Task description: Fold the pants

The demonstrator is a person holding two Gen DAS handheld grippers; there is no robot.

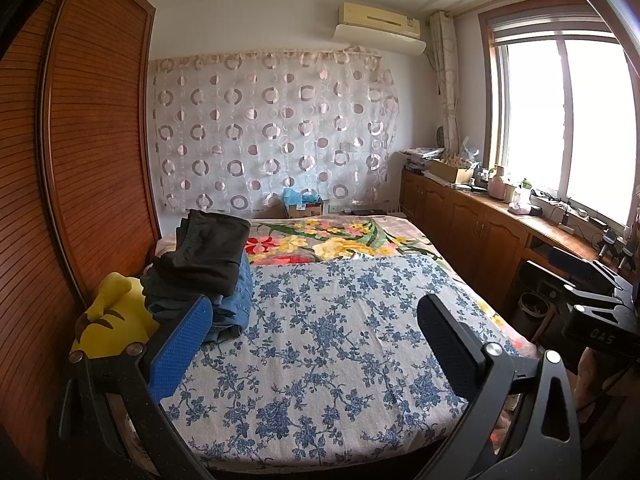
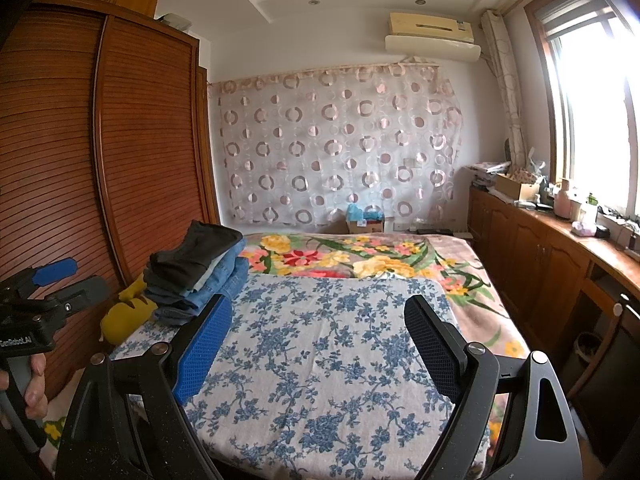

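Note:
A pile of folded pants [image 1: 208, 268] [image 2: 200, 272], dark ones on top of blue jeans, lies at the left side of the bed by the wardrobe. My left gripper [image 1: 316, 312] hangs open over the blue-flowered sheet [image 1: 320, 340], nothing between its fingers; its left pad stands just in front of the pile. My right gripper [image 2: 320, 316] is also open and empty above the same sheet [image 2: 320, 340]. The right gripper's body shows at the right edge of the left wrist view [image 1: 592, 304]. The left one, held by a hand, shows at the left edge of the right wrist view [image 2: 44, 300].
A yellow plush toy [image 1: 116, 320] [image 2: 124, 312] lies between the pile and the wooden wardrobe [image 1: 80, 160]. A bright floral blanket [image 1: 328, 240] covers the far half of the bed. Low cabinets [image 1: 480, 224] with clutter run under the window on the right.

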